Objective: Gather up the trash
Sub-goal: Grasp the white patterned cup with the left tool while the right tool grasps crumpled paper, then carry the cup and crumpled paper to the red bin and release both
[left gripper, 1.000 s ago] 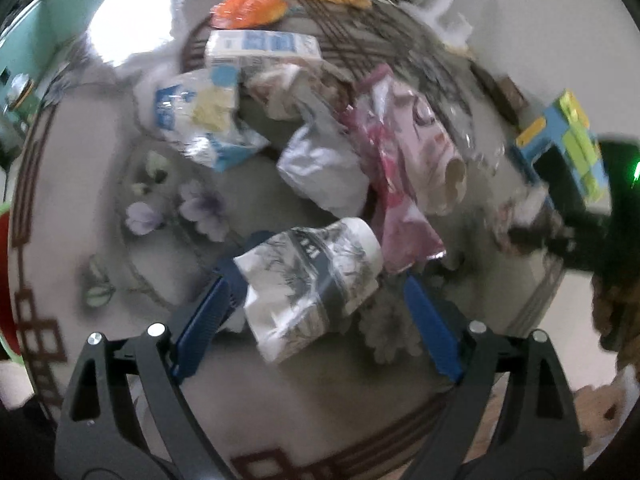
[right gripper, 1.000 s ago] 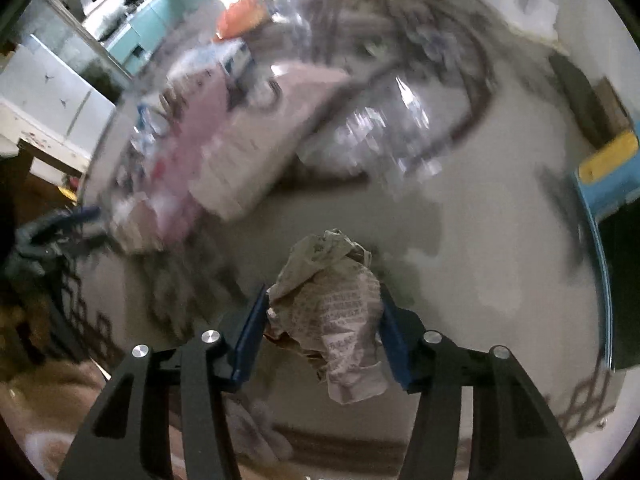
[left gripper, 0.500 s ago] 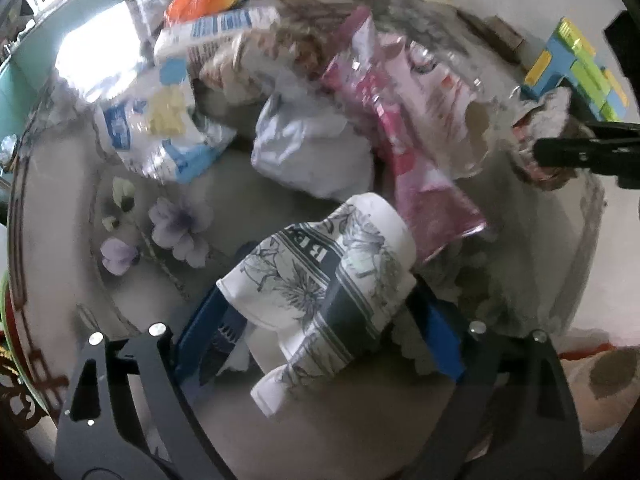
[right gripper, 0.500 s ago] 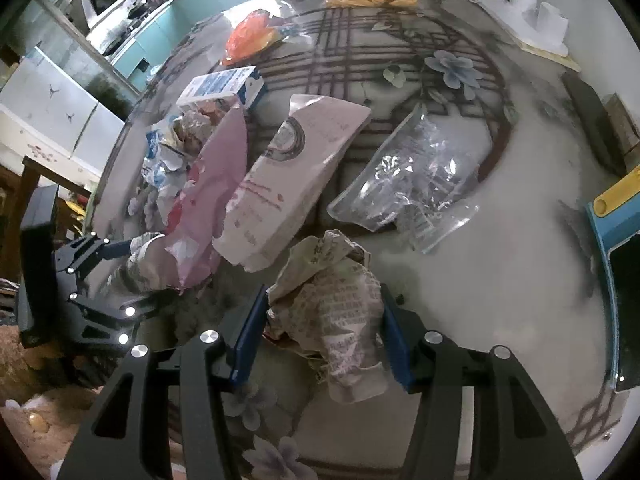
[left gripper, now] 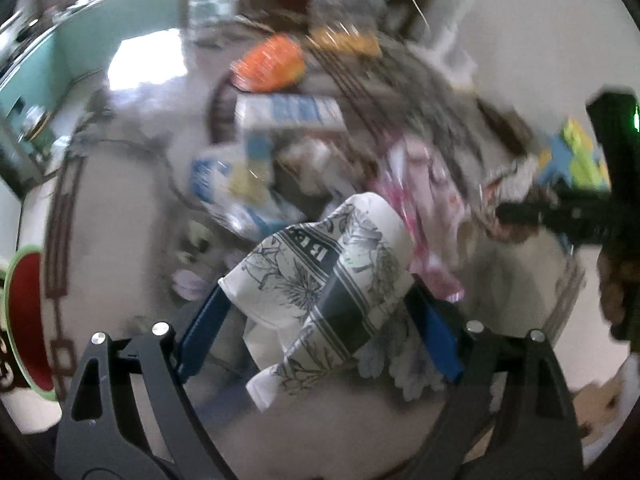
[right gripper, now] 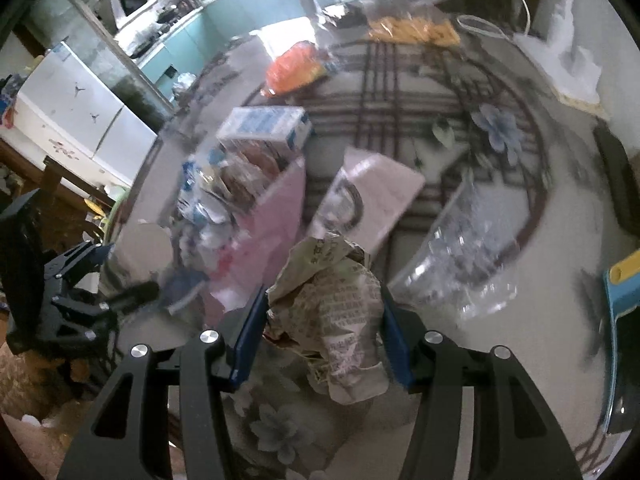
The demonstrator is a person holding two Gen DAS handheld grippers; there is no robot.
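both wrist views look forward along their fingers, close above the table point(right gripper: 500, 240), sharing its trash pile point(left gripper: 280, 152)

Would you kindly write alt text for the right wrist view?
The right gripper is shut on a crumpled printed paper wrapper above a flower-patterned table. Behind lie a pink bag, a clear plastic bag and a blue-and-white carton.

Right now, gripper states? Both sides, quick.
Left gripper: closed on the flattened paper cup.
Right gripper: closed on the crumpled wrapper.
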